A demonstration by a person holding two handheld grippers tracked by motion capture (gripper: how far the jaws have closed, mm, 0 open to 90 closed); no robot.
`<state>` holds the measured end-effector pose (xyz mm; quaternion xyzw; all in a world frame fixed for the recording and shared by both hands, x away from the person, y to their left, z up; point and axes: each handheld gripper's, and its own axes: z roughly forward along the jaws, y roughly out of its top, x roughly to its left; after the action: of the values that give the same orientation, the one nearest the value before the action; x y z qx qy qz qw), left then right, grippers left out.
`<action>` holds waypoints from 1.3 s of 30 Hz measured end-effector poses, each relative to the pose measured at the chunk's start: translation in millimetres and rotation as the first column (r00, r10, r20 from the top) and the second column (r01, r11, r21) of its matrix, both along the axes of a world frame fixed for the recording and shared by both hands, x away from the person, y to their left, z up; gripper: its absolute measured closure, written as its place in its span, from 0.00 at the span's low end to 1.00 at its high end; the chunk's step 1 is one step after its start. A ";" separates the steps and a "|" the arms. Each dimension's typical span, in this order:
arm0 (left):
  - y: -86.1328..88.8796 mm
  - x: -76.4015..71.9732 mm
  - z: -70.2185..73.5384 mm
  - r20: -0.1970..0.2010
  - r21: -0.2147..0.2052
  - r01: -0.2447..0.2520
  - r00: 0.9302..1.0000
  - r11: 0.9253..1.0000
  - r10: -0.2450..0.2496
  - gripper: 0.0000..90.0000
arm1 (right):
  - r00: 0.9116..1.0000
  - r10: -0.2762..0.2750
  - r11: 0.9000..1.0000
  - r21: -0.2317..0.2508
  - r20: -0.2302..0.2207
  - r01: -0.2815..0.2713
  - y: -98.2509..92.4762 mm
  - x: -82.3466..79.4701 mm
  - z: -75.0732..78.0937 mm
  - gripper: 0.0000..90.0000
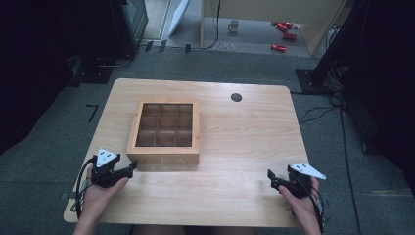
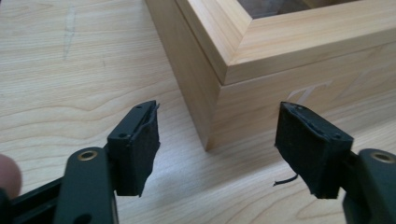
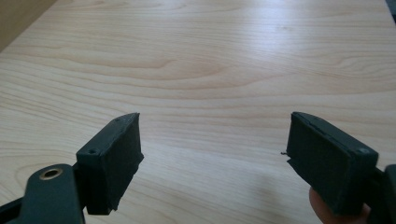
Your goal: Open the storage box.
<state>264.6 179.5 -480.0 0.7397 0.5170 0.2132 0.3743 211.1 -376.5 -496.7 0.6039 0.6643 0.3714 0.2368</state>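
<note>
Just beside left hand-held gripper [image 1: 133, 168]: wooden box [image 1: 164, 155].

One wooden tea box [image 1: 164, 133] on the tabletop [image 1: 244, 147], divided into nine compartments (three rows of three). Two tools: left tool [image 1: 128, 169] and right tool [image 1: 272, 177], each with two jaws spread apart. On the floor beyond, one mug [image 1: 234, 25] and roughly four red cans [image 1: 278, 47].
</note>
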 end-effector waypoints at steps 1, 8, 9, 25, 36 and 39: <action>-0.5 1.4 -0.1 -0.001 -0.003 0.001 1.000 1.000 -0.001 0.38 | 1.000 -0.002 1.000 0.007 -0.001 0.002 3.2 0.7 0.5 0.22; -0.9 5.4 2.0 -0.007 -0.049 0.021 1.000 0.999 -0.021 0.47 | 1.000 0.014 1.000 0.023 -0.009 -0.014 32.2 10.1 2.8 0.27; -0.8 5.5 2.0 -0.009 -0.052 0.027 1.000 0.998 -0.028 0.48 | 1.000 0.016 1.000 0.022 -0.009 -0.016 37.3 11.5 3.8 0.28; -2.3 4.3 6.5 0.008 -0.065 0.057 0.998 0.996 -0.057 0.57 | 0.990 0.129 0.991 0.040 0.050 -0.131 120.3 41.3 20.2 0.42; -0.4 4.9 8.9 0.006 -0.073 0.059 0.998 0.996 -0.059 0.59 | 0.969 0.235 0.968 0.074 0.068 -0.240 168.6 50.5 22.2 0.42; 0.2 5.1 9.6 0.005 -0.074 0.060 0.998 0.995 -0.060 0.60 | 0.957 0.279 0.957 0.064 0.080 -0.284 184.6 50.9 21.9 0.42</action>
<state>269.8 179.7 -470.4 0.7401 0.5017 0.1837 0.4084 262.0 -191.9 -474.8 0.4981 0.7204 0.4471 0.1819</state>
